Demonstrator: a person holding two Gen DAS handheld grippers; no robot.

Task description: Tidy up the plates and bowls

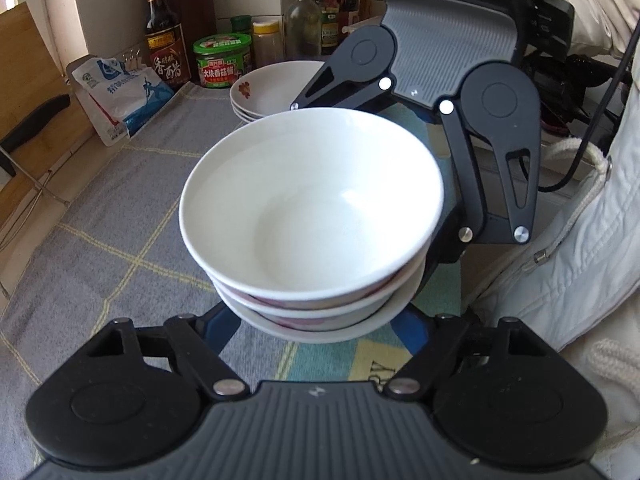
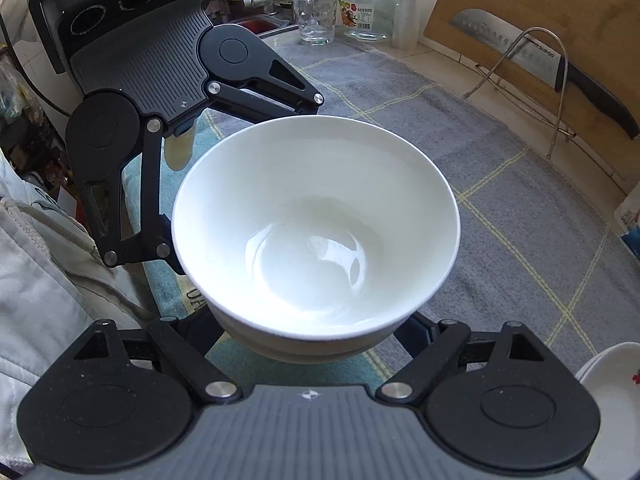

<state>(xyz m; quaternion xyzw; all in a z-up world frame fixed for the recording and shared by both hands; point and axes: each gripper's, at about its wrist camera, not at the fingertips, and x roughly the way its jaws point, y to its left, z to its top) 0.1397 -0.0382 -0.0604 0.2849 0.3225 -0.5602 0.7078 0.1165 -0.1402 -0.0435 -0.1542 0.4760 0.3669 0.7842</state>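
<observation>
Stack of white bowls (image 1: 312, 216) centred on grey checked cloth (image 1: 100, 220). Left gripper (image 1: 316, 332) spread wide, fingers flanking stack base at 6 o'clock; grip contact hidden. Right gripper (image 1: 436, 216) likewise wide, at 3 o'clock. Stacked plates (image 1: 272, 88) at 12 o'clock.

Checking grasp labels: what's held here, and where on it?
Bowl stack, clasped low on opposite sides by left gripper and right gripper; contact itself is hidden.

Soft daylight, bright window glow at the far top edges beyond the jaws, white glare patches inside the top bowl (image 2: 316, 236), faint shadows on the worktop (image 1: 100, 220), strong fisheye bending at edges, dark vignetted corners, focus mostly sharp.
</observation>
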